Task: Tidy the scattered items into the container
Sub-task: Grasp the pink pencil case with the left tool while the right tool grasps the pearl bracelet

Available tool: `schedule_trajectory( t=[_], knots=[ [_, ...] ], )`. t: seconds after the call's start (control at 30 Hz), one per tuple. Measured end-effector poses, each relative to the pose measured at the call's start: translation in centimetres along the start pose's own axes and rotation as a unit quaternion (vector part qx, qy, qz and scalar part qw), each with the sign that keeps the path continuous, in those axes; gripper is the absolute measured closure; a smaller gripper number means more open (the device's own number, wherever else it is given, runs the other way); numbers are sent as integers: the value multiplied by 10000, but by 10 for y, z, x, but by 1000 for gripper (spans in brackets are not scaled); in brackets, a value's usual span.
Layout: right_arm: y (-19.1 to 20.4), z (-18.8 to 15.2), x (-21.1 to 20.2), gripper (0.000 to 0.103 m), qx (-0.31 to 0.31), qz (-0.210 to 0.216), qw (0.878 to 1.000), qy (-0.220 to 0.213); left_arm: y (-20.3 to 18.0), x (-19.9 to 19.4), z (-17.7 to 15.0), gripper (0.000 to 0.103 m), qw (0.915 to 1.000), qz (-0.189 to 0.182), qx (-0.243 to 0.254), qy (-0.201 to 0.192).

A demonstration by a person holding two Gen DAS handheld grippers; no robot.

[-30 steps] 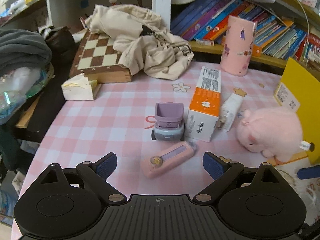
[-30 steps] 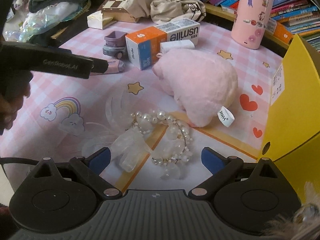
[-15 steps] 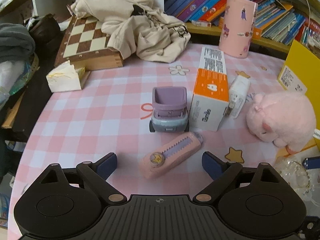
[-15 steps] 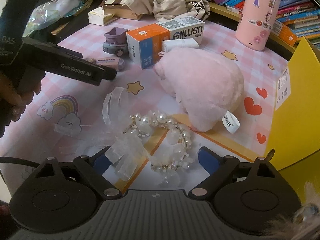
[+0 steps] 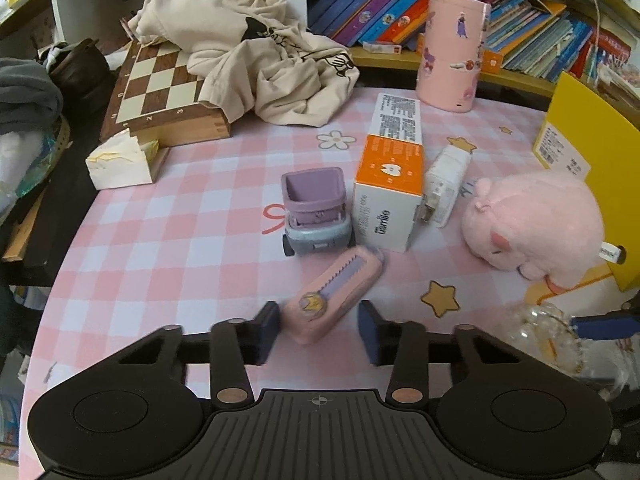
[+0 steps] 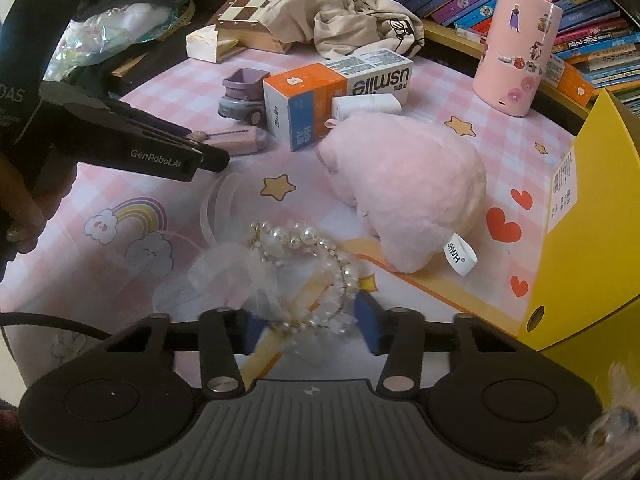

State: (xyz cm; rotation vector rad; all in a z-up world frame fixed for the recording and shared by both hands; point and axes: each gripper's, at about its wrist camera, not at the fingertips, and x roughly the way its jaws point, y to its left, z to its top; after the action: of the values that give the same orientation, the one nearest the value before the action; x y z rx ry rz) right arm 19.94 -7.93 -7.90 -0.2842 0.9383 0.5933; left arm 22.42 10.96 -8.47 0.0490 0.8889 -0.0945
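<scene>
Closing both grippers on scattered items

Since a moment ago, left gripper [image 5: 318, 330] is closing around the pink case [image 5: 334, 294]; right gripper [image 6: 306, 326] is closing around the pearl headband [image 6: 304, 268], neither lifted yet.

My surface [image 5: 168, 248] is pink-and-white checked, printed with yellow stars, a white flower, red hearts and a rainbow. Taking the orange-and-white box [image 5: 394, 184] as landmark: just left of it stands a lilac and grey toy truck [image 5: 316, 212], in front of it lies a pink case [image 5: 332, 296] with a purple strip, right of it a white block [image 5: 446, 184], then a pink plush [image 5: 536, 224] before a yellow container [image 5: 592, 168]. Behind it sits a brown-and-cream chessboard [image 5: 160, 80]. My tools' pads [image 5: 370, 332] are blue on black.
</scene>
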Motion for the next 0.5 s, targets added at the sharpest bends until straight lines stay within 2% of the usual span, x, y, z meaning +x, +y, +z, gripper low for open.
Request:
schedule_trajectory(
  t=[0.13, 0.27, 0.4, 0.5],
  knots=[
    [0, -1, -2, 62, 51, 94, 9999, 20, -2, -7, -4, 79, 9996, -239, -152, 50],
    [1, -3, -5, 62, 65, 152, 9999, 26, -7, -16, -8, 81, 9980, -581, -224, 93],
    [0, -5, -5, 62, 72, 147, 9999, 29, -10, -22, -8, 80, 9981, -595, -150, 33],
    [-1, -5, -5, 62, 63, 156, 9999, 26, -11, -21, -7, 77, 9989, -456, -92, 16]
  ],
)
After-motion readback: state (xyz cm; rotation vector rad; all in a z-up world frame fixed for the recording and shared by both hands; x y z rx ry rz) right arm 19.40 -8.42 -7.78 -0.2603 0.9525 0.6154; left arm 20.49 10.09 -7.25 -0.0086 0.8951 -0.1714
